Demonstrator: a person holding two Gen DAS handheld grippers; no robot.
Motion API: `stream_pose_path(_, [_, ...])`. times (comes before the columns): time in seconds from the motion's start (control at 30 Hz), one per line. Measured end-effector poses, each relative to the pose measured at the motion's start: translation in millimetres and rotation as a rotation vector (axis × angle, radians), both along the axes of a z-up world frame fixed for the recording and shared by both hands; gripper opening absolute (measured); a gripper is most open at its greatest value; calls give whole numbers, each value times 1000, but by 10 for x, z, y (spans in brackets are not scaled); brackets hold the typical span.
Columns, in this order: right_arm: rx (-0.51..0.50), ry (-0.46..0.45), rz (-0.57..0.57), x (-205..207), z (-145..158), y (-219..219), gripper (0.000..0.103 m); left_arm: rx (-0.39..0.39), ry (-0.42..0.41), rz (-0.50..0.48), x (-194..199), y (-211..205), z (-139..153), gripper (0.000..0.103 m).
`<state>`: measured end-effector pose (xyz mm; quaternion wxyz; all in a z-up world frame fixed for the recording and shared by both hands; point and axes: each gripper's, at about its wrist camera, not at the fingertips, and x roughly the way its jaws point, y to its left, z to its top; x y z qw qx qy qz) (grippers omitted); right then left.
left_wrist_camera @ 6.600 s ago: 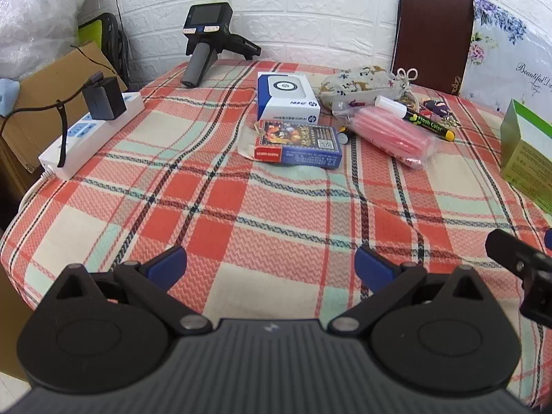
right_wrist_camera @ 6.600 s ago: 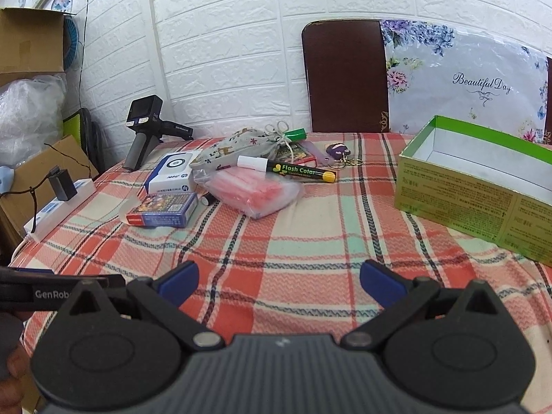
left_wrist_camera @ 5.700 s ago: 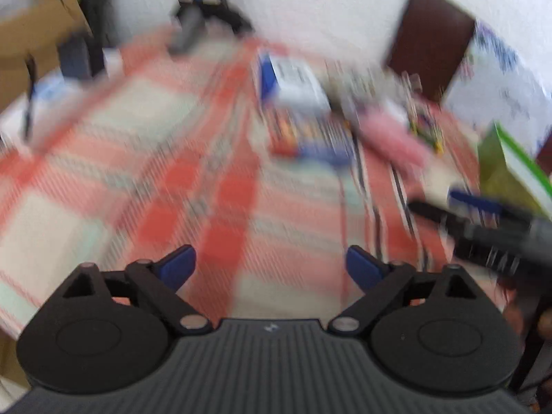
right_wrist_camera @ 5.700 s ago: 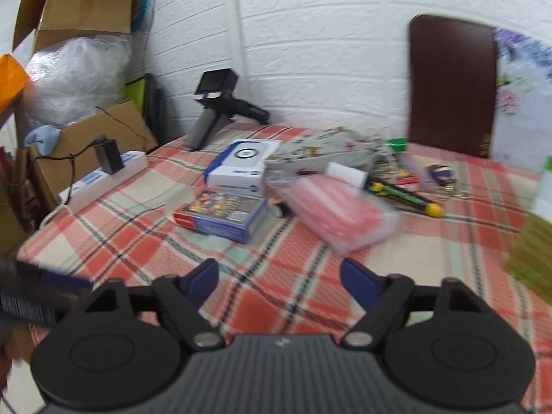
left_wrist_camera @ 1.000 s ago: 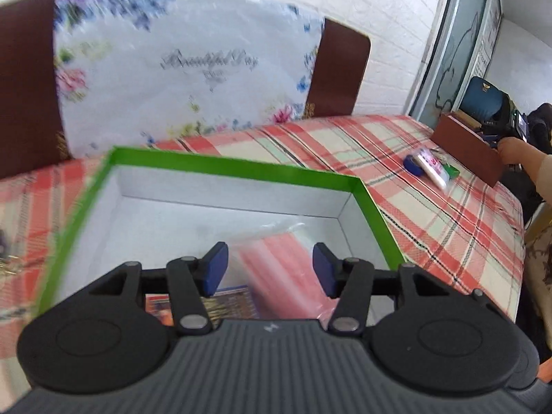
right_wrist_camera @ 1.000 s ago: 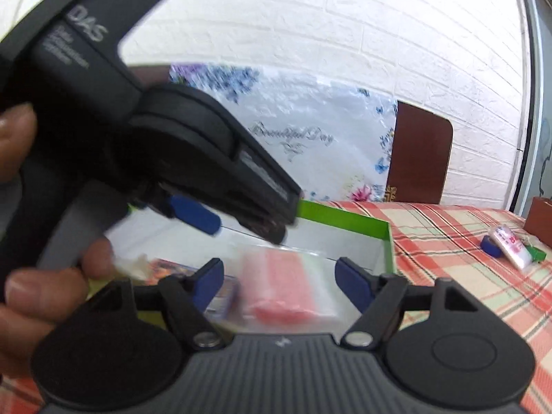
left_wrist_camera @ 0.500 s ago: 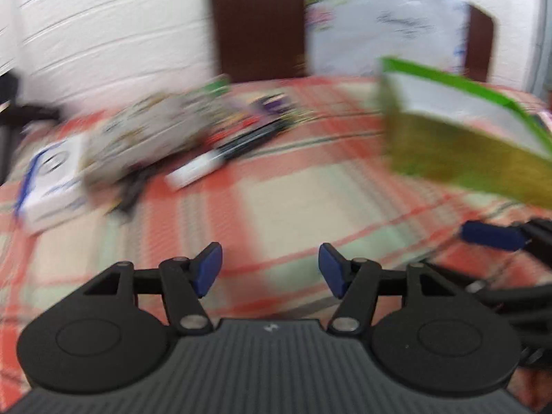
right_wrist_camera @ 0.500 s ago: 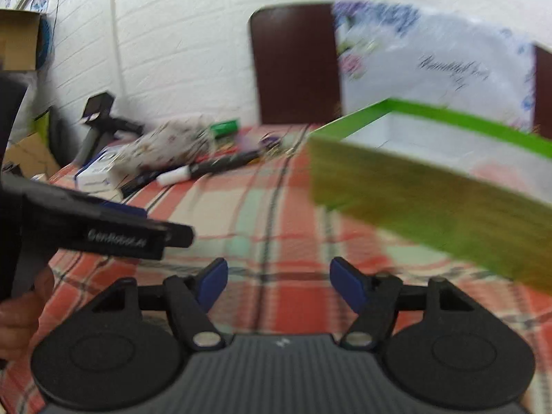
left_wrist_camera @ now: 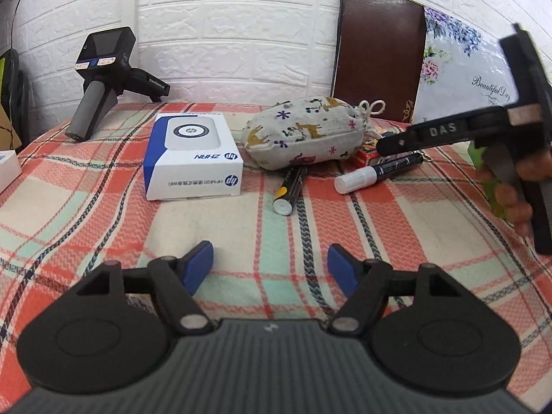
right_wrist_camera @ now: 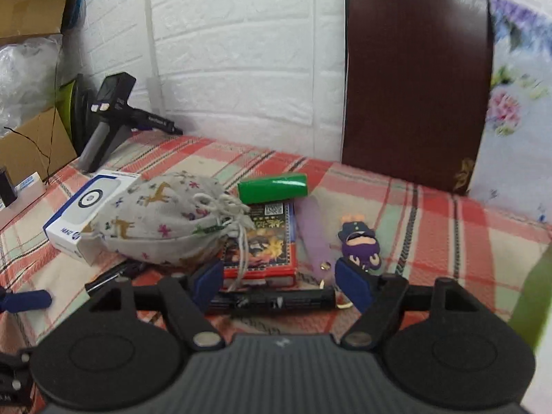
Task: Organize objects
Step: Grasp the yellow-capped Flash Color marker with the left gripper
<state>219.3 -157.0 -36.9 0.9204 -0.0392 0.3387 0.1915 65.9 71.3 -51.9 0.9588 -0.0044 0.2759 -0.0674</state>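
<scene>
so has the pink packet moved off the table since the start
Yes. It lay by the white HP box and the fabric pouch; now that patch of cloth is bare, and the packet was last seen inside the green box a second ago.

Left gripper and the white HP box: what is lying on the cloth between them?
Nothing: in the left wrist view only bare plaid tablecloth separates the opening, empty left gripper from the white HP box.

A plaid tablecloth [left_wrist_camera: 103, 207] is spread over the table. A brown chair back [left_wrist_camera: 379, 51] is set against the white brick wall [left_wrist_camera: 241, 17], and cardboard boxes [right_wrist_camera: 31, 0] are stacked at the left.
</scene>
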Motion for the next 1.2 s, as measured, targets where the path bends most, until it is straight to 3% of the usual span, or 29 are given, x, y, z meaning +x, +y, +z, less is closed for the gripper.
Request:
stream_pose_path(0.07, [-18, 69, 32, 79, -67, 7, 62, -12, -1, -2, -21, 50, -25, 76])
stream_pose_path(0.1, [-23, 94, 41, 67, -93, 11, 46, -25, -1, -3, -13, 78, -33, 76])
stream_pose_path(0.17, [-36, 81, 58, -83, -95, 28, 37, -59, 5, -5, -6, 136, -22, 77])
stream_pose_path(0.27, [-33, 77, 58, -400, -95, 44, 37, -127, 45, -4, 1, 228, 46, 77])
stream_pose_path(0.37, [-9, 74, 86, -858, -127, 69, 37, -242, 102, -5, -23, 320, 122, 76])
stream_pose_path(0.47, [-39, 5, 86, -1383, -153, 128, 40, -303, 157, -73, -44, 262, 163, 75])
stream_pose_path(0.53, [15, -22, 32, -1621, -115, 68, 44, -309, 174, -116, -83, 157, 186, 75])
stream_pose_path(0.6, [81, -55, -86, -1813, -77, -63, 56, -321, 195, -171, -93, 11, 202, 75])
stream_pose_path(0.67, [120, -60, -170, -1955, -60, -162, 56, -328, 222, -223, -46, -175, 218, 75])
stream_pose_path(0.9, [59, -125, -305, -2509, 10, -371, 61, -212, 319, -508, 133, -1025, 386, 74])
stream_pose_path(1.07, [23, -65, -377, -2815, -89, -636, 62, -157, 375, -707, -48, -1486, 429, 74])
stream_pose_path(1.17, [53, -12, -380, -2782, -171, -734, 63, -57, 375, -753, -207, -1708, 377, 74])
stream_pose_path(1.2, [48, -10, -365, -2763, -178, -729, 67, -12, 379, -754, -237, -1783, 335, 69])
